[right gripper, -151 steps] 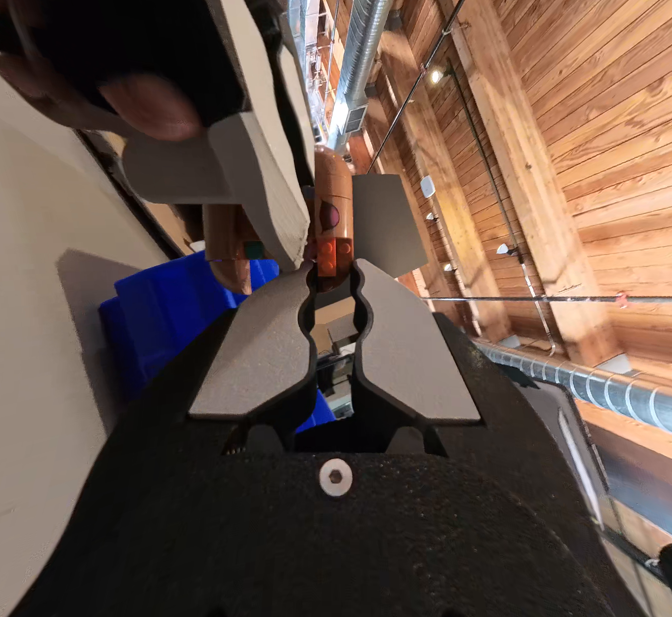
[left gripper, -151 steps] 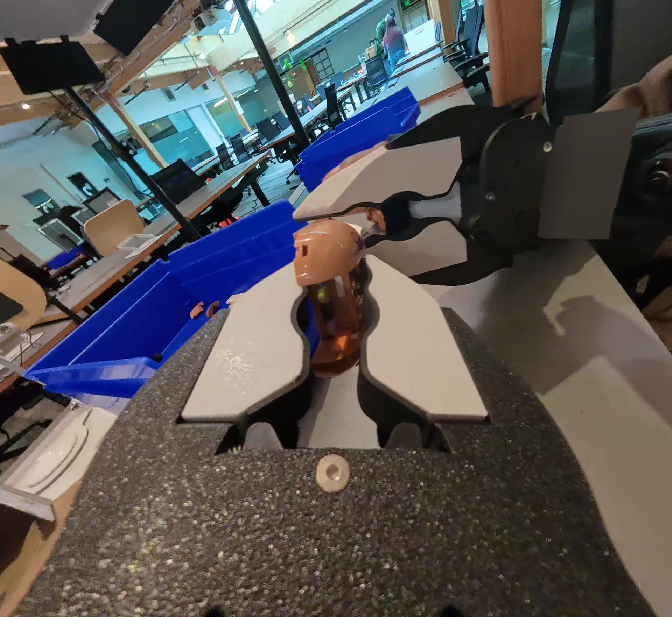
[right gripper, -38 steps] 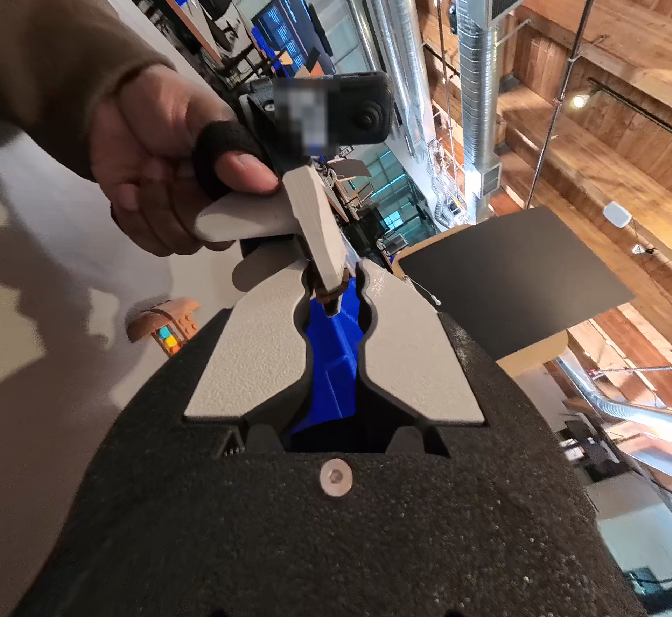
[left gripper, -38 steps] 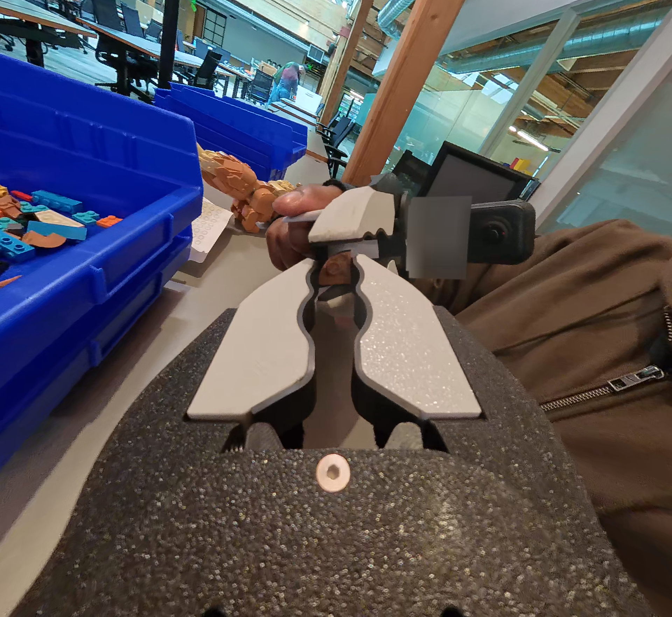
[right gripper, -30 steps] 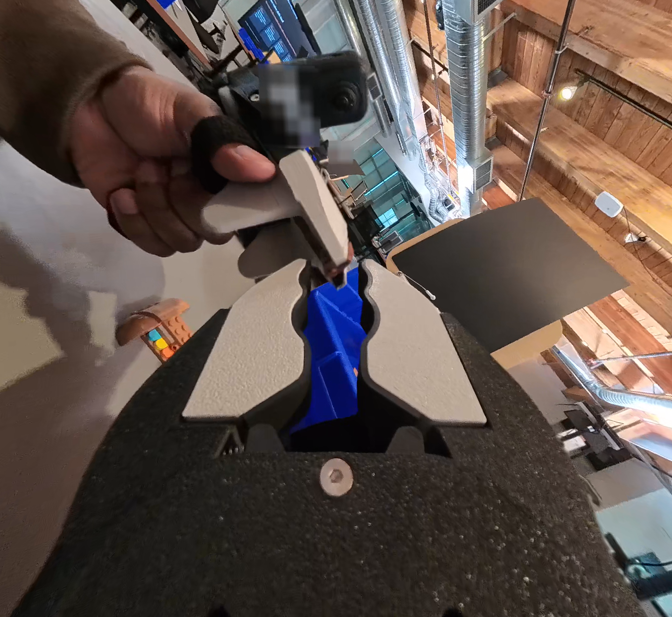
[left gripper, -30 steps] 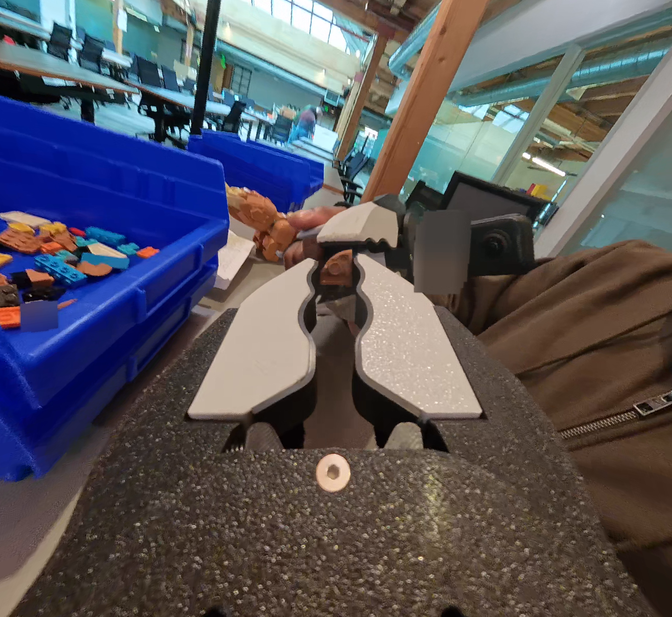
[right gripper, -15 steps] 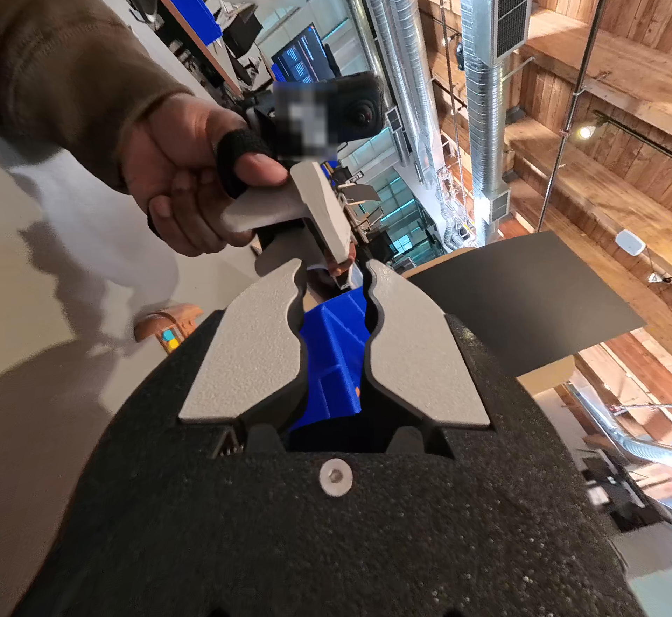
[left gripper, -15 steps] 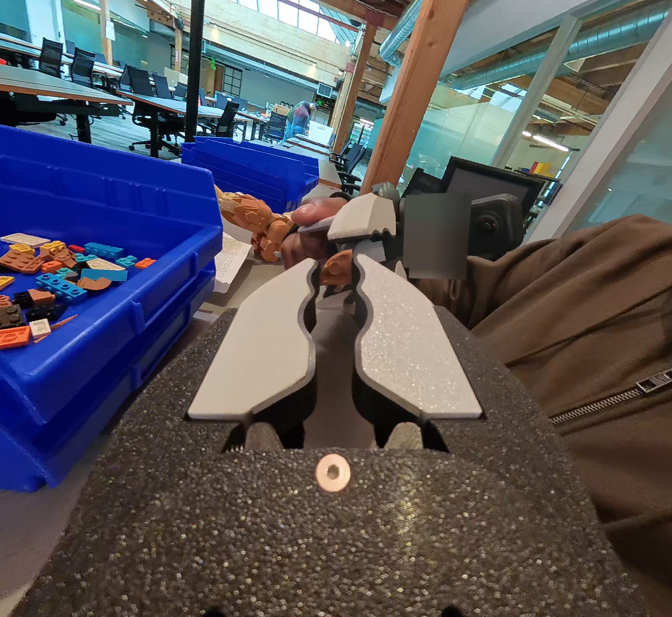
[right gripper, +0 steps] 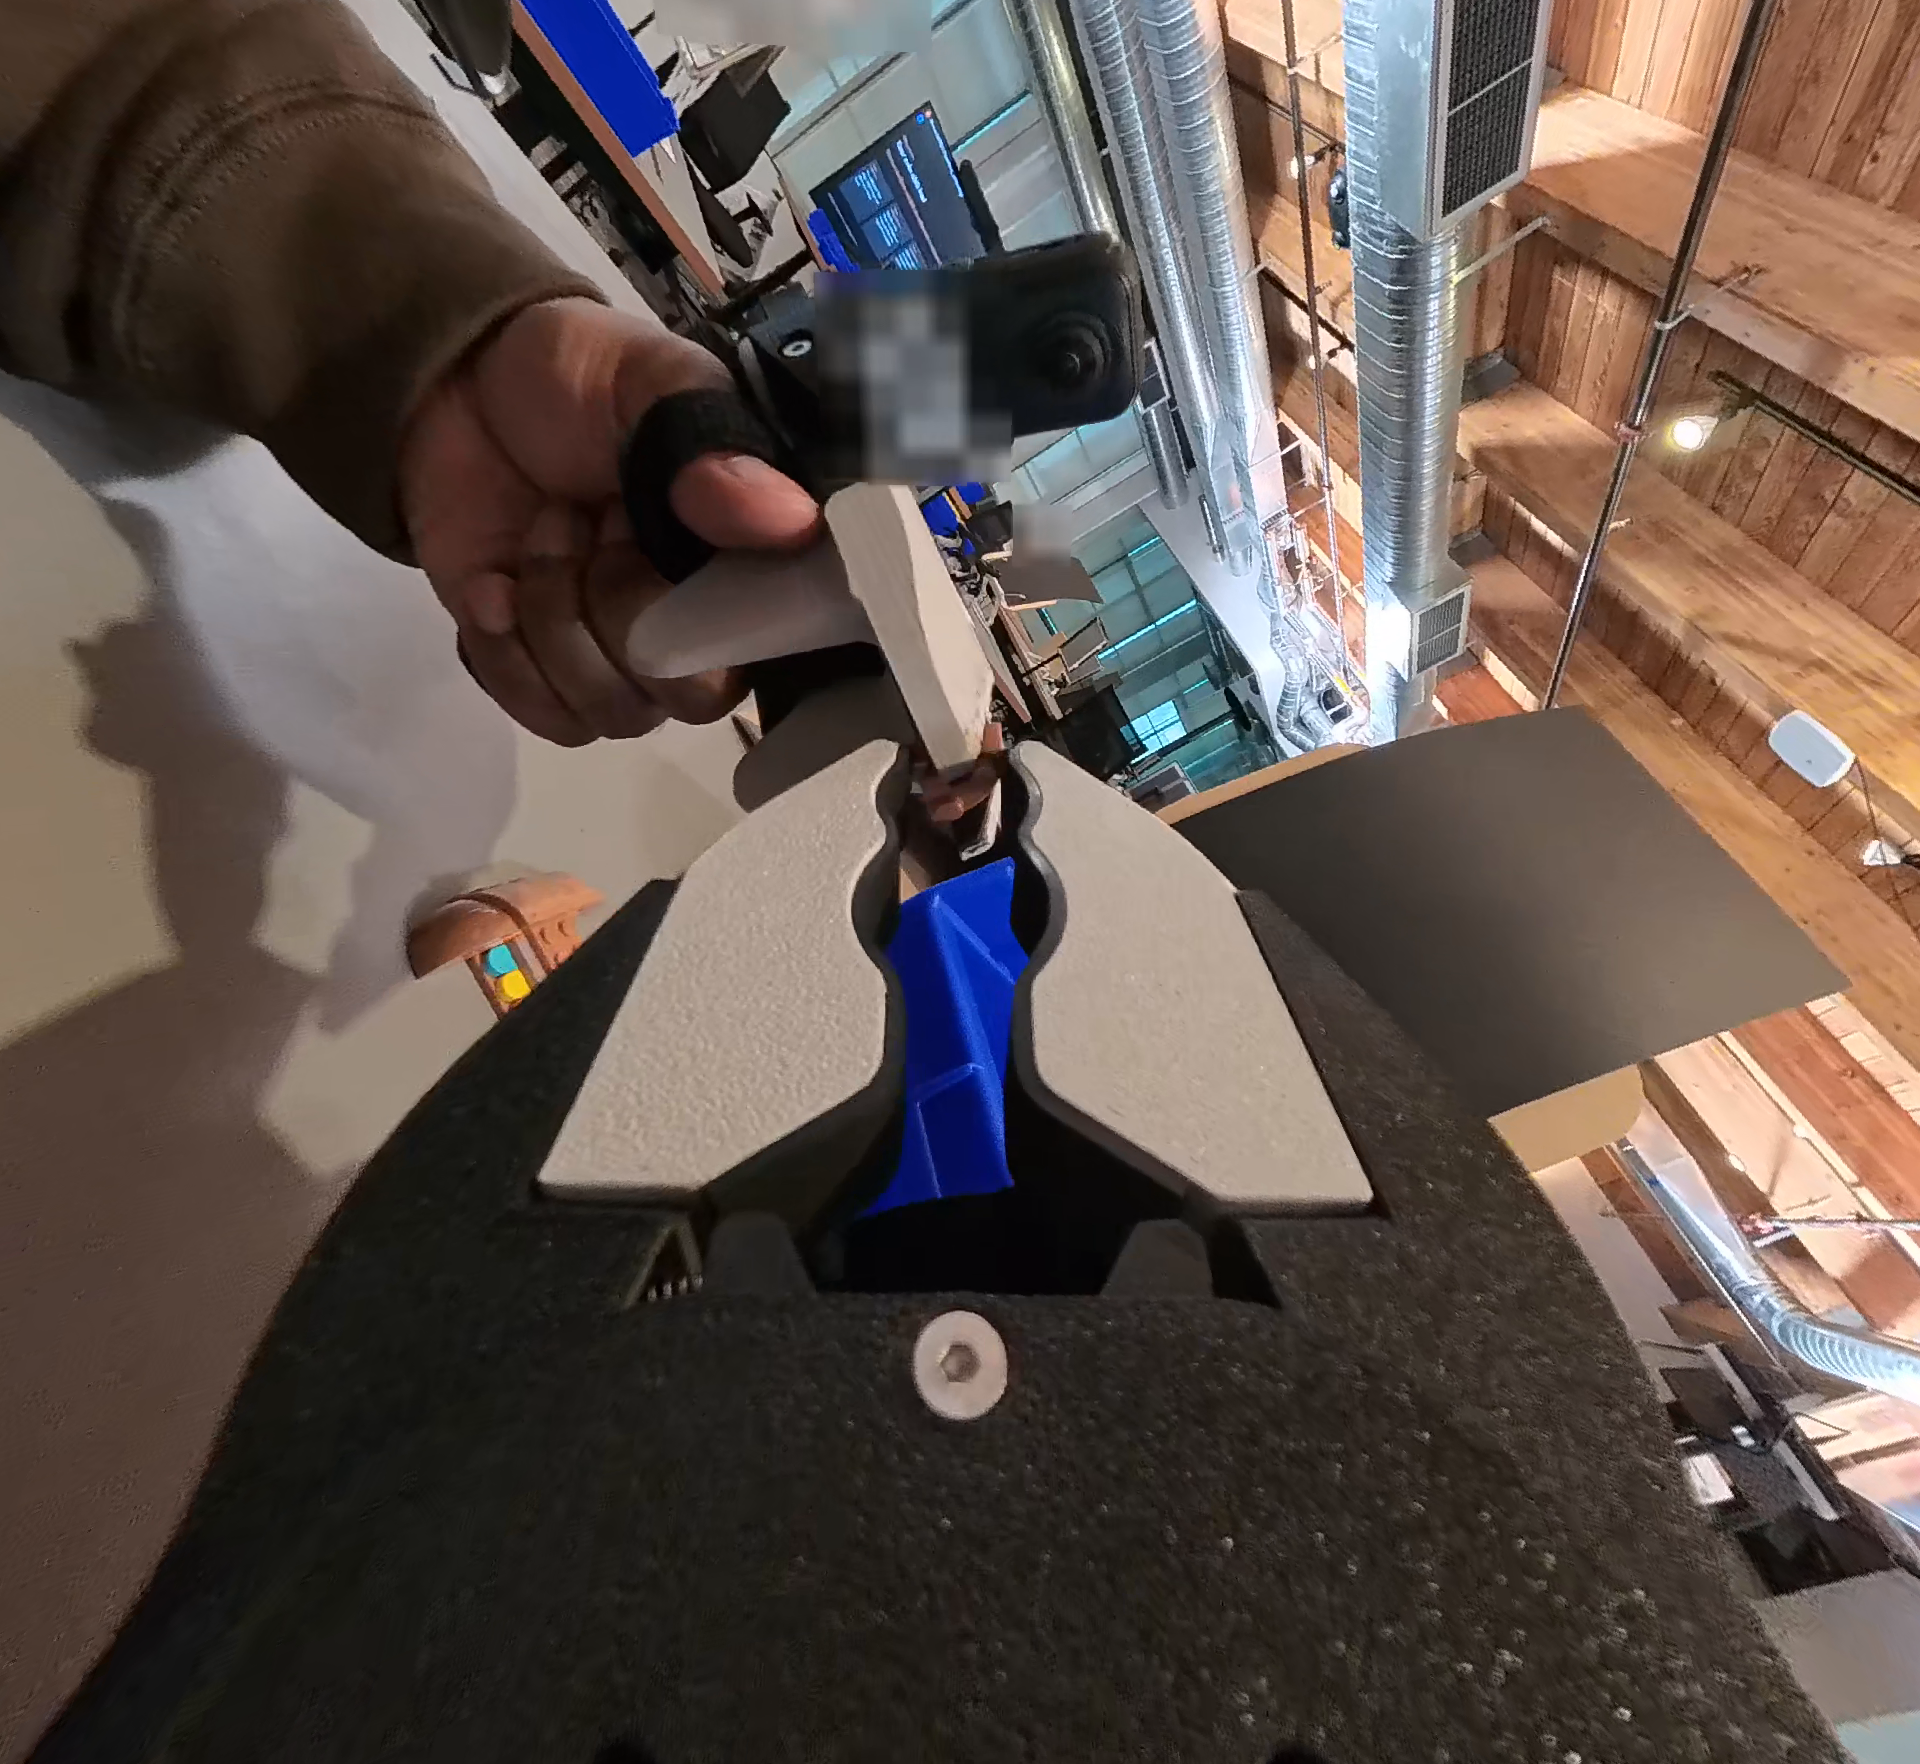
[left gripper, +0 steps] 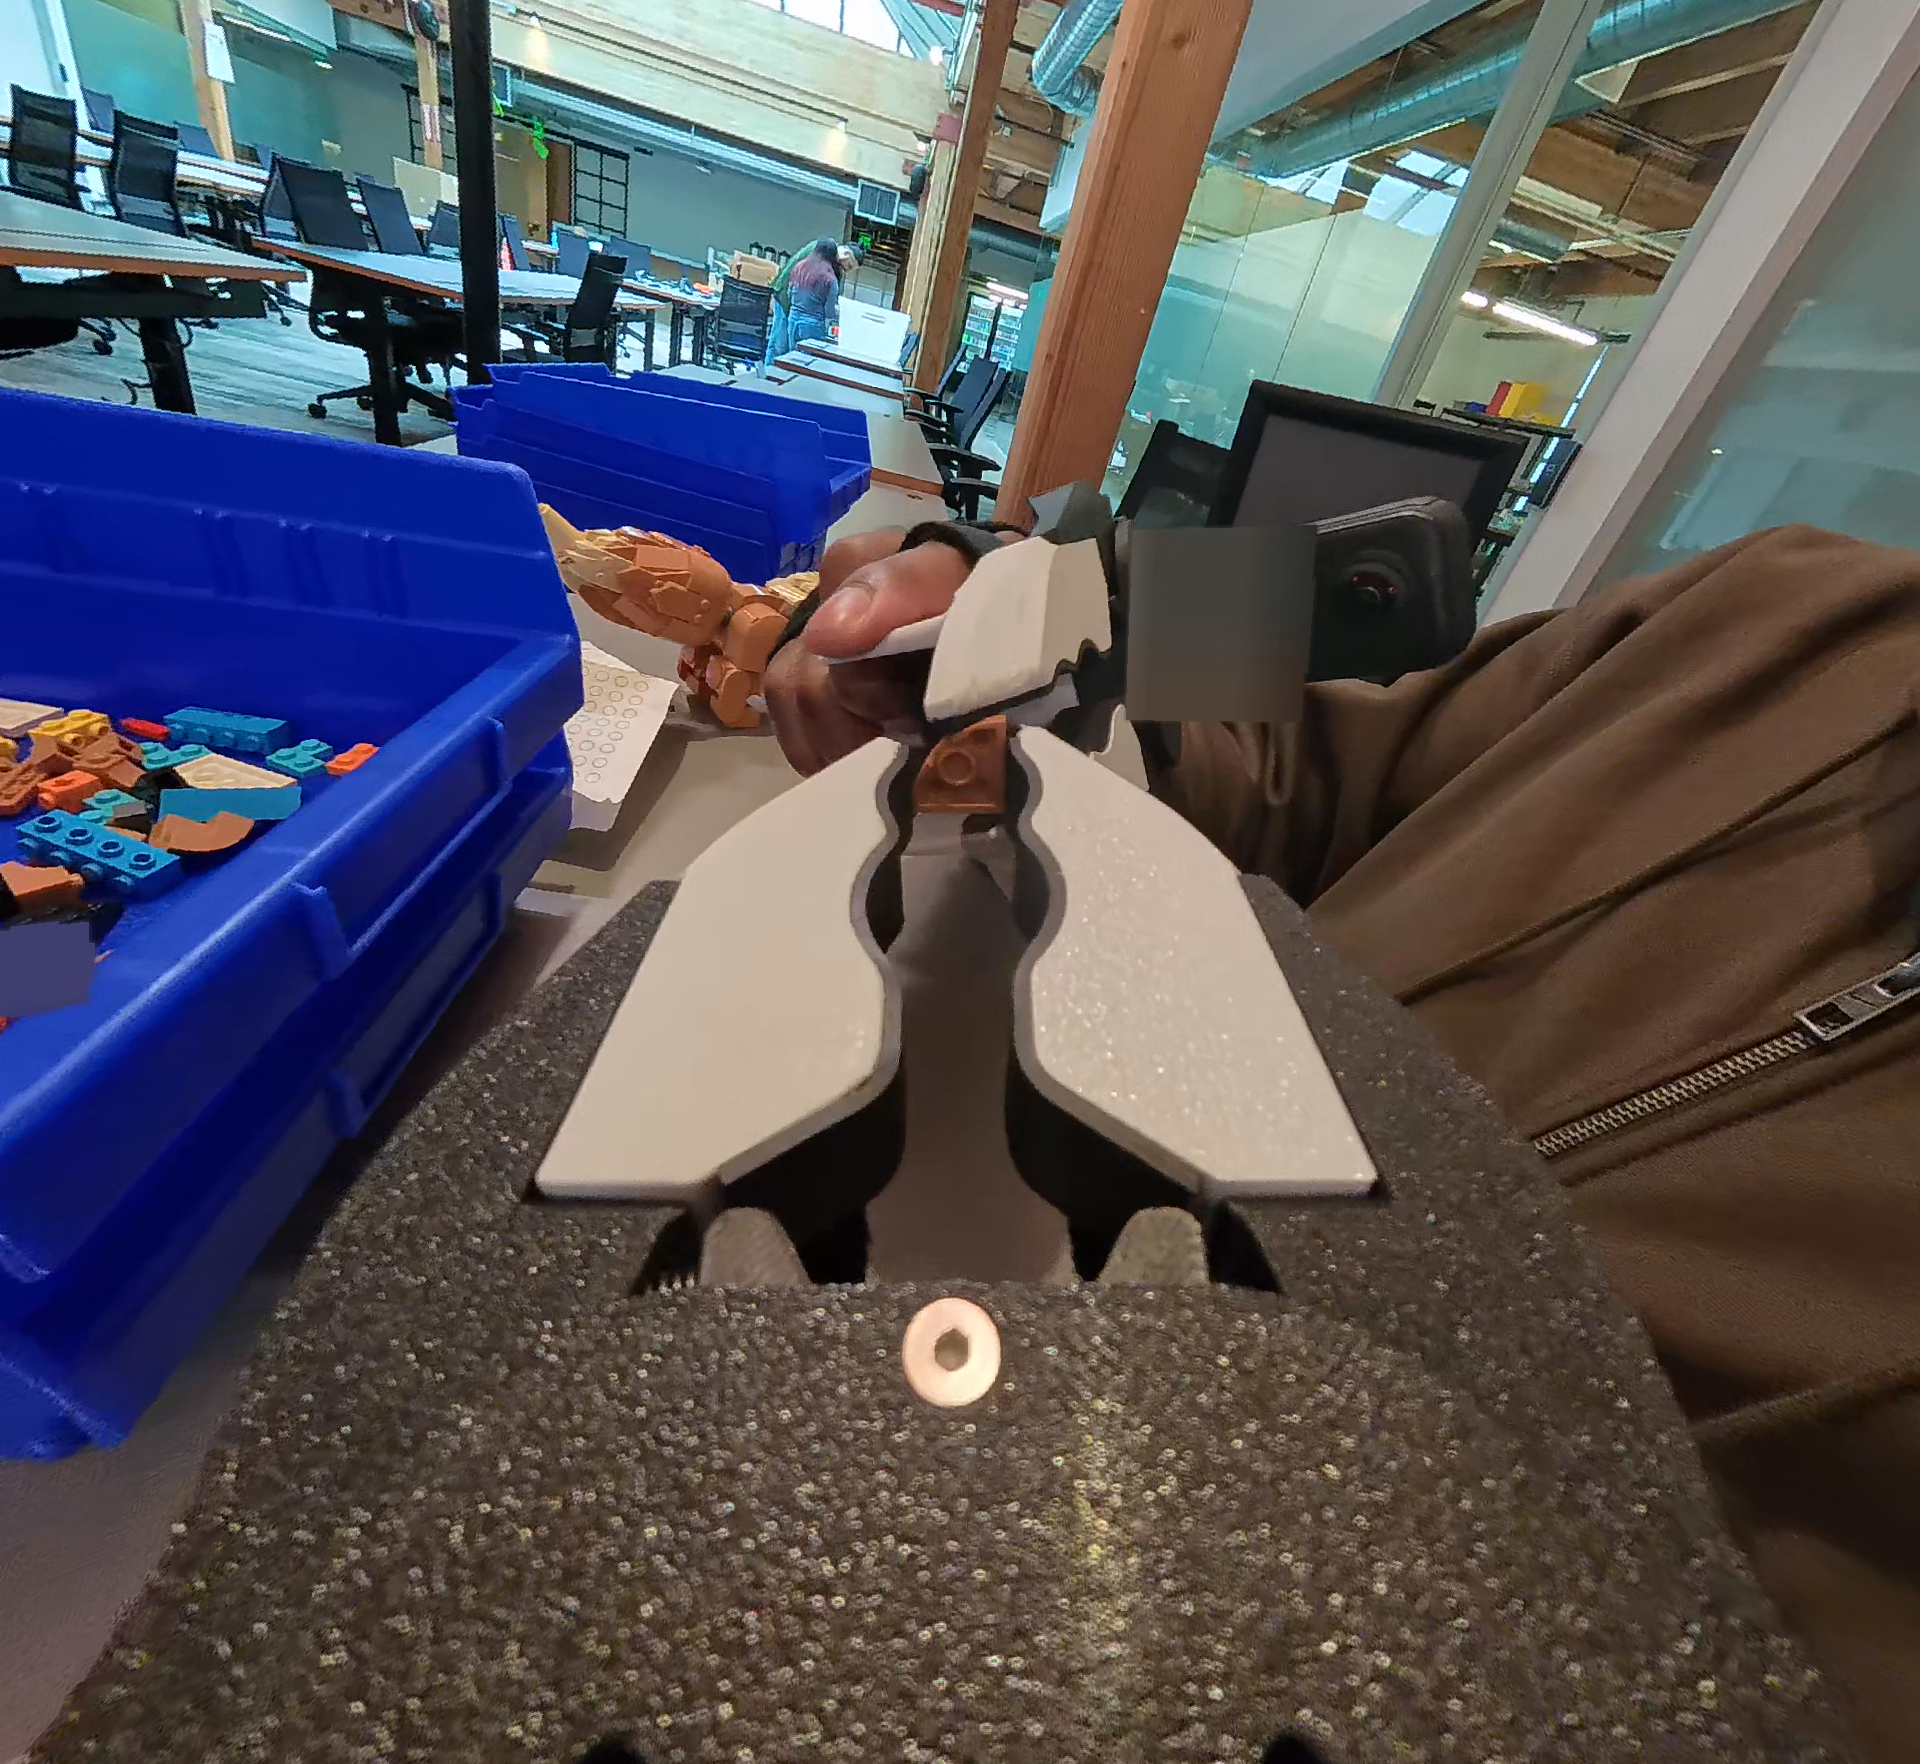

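My left gripper (left gripper: 961,758) is shut on a small brown brick (left gripper: 961,772) and holds it in the air above the table. The right gripper, held by a hand (left gripper: 862,634), comes in from the upper right, and its fingers (left gripper: 1018,639) meet the top of that brick. In the right wrist view my right gripper (right gripper: 956,764) has its jaws close around the same brick (right gripper: 951,795). I cannot tell whether they press on it. The left gripper's fingers (right gripper: 914,634) reach the brick from above.
A blue bin (left gripper: 312,883) with loose coloured bricks stands at the left, with more blue bins (left gripper: 665,457) behind. A brown brick figure (left gripper: 665,587) and a dotted sheet (left gripper: 613,727) lie on the grey table. A brown arched brick piece (right gripper: 488,925) lies on the table. A brown sleeve (left gripper: 1558,883) fills the right. Both grippers' tips are roughly 30 cm from the brown brick figure (left gripper: 665,587).
Five seconds ago the left gripper held a larger brown assembly; now it holds only a small brick. In the last half second the right jaws have narrowed around that brick.
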